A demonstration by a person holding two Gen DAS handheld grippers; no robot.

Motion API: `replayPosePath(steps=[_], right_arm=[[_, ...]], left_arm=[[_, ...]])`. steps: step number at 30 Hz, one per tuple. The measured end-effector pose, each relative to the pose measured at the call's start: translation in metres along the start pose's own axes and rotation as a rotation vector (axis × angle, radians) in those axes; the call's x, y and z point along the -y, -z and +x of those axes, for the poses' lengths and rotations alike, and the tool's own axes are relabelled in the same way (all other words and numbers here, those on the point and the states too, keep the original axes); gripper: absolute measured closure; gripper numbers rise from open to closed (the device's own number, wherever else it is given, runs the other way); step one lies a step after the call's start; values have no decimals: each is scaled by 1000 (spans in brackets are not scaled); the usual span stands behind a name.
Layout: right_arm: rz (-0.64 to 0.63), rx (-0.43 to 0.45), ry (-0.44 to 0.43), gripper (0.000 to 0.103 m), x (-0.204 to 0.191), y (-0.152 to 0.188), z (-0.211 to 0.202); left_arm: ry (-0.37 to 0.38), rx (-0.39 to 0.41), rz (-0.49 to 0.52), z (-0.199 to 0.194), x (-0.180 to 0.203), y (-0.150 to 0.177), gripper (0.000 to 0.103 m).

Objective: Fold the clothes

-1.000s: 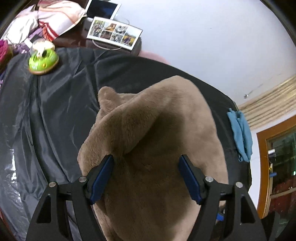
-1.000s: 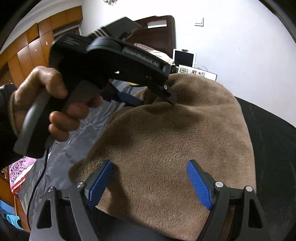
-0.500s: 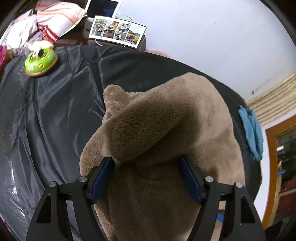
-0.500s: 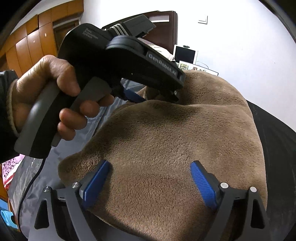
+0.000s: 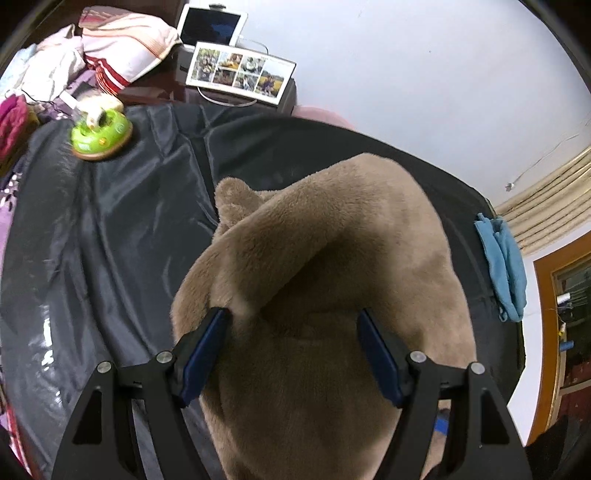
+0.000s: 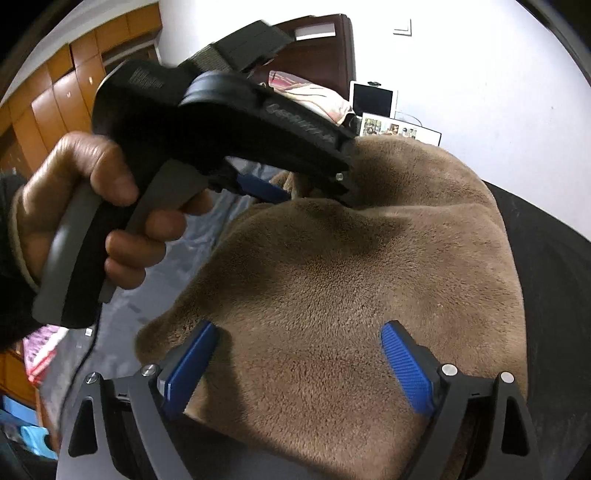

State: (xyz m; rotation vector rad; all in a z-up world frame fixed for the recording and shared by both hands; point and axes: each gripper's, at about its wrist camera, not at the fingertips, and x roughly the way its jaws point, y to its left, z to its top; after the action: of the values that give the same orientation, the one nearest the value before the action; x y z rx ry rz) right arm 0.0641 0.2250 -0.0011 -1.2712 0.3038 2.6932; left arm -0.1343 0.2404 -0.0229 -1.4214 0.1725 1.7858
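Note:
A thick brown fleece garment point(image 5: 332, 258) lies heaped on a black sheet point(image 5: 110, 240), with a fold raised across its middle. My left gripper point(image 5: 291, 336) stands open right over it, with the fleece bulging between its wide-apart blue pads point(image 5: 203, 350). From the other side, my right gripper point(image 6: 299, 354) is also open, its pads astride the near part of the fleece point(image 6: 351, 277). In the right wrist view a hand point(image 6: 92, 192) holds the left tool, one blue pad point(image 6: 258, 188) touching the fleece's far fold.
A green toy point(image 5: 101, 134) sits on the sheet's far left. Behind it are pillows point(image 5: 122, 51), a tablet point(image 5: 212, 26) and a photo frame point(image 5: 240, 72). A blue cloth point(image 5: 504, 266) hangs at the right edge. Wooden cupboards point(image 6: 74, 85) stand at the left.
The raised fold of fleece has slid closer to my left gripper's left pad. The hand with the left tool has moved nearer to the right wrist camera. Both grippers stay open.

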Motion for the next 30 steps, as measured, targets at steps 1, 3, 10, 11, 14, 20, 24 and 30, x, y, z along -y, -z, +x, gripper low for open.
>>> replayPosePath(steps=[1, 3, 10, 11, 14, 20, 24, 30], right_arm=[[7, 12, 2, 10, 2, 0, -6], [21, 35, 11, 10, 6, 0, -18], [119, 38, 104, 10, 51, 0, -39], [142, 29, 110, 10, 60, -1, -39], [167, 5, 122, 10, 72, 1, -34], [119, -55, 148, 9, 70, 15, -21], [122, -79, 130, 2, 78, 24, -7], [176, -97, 78, 1, 91, 33, 1]], left_arm=[[1, 8, 5, -6, 2, 4, 25], [2, 23, 16, -18, 7, 12, 25], [-7, 62, 56, -45, 28, 40, 24], [-11, 55, 54, -42, 27, 43, 24], [-22, 33, 46, -32, 26, 52, 24], [-44, -12, 31, -12, 23, 70, 24], [-36, -21, 5, -3, 18, 78, 19], [-39, -18, -16, 8, 12, 81, 11]])
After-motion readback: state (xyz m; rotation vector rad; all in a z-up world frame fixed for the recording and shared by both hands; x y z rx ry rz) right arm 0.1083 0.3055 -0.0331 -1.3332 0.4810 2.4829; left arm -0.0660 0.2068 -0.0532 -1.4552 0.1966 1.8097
